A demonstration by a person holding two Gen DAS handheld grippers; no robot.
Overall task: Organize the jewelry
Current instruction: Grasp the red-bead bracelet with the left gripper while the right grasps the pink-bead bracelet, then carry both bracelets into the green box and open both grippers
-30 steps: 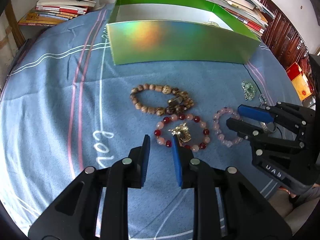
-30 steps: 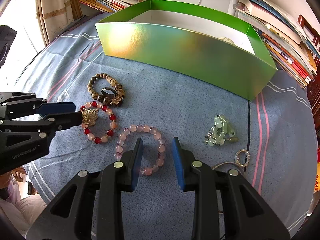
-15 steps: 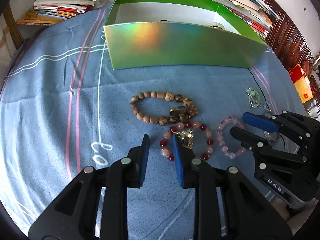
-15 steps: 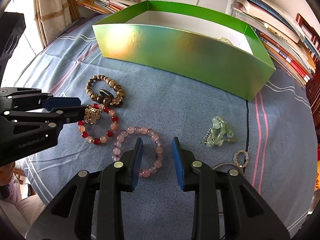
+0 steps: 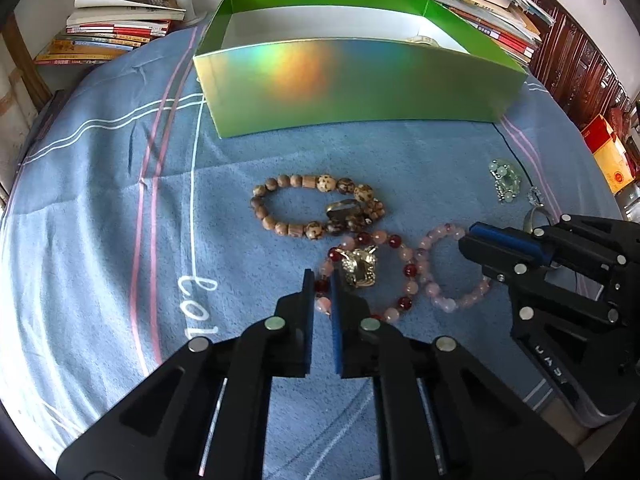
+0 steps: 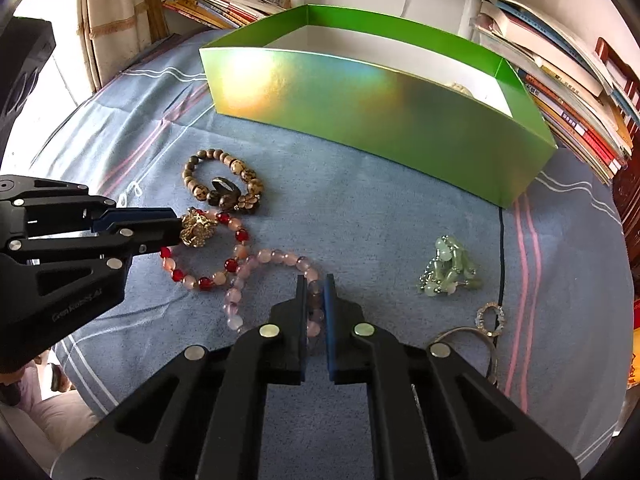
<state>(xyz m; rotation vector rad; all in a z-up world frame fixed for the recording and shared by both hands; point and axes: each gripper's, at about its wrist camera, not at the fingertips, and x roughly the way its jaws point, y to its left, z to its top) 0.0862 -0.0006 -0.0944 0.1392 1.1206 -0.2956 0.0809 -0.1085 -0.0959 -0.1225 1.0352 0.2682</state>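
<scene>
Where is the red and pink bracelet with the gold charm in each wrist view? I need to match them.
Left wrist view: red and pink bracelet lies lower centre, its near-left beads pinched in the left gripper.
Right wrist view: the bracelet lies left of centre, the left gripper reaching in from the left edge.
Shared landmark: the green box behind it.

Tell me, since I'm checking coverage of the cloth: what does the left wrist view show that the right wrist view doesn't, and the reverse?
Only the left wrist view shows white lettering on the cloth and a red and yellow box at its right edge.

Only the right wrist view shows a curtain at the upper left.

Both show the green box, the brown bead bracelet, the left gripper shut on the red and pink bracelet, and the right gripper shut on the pale pink bracelet. Both jaws have just closed.
</scene>
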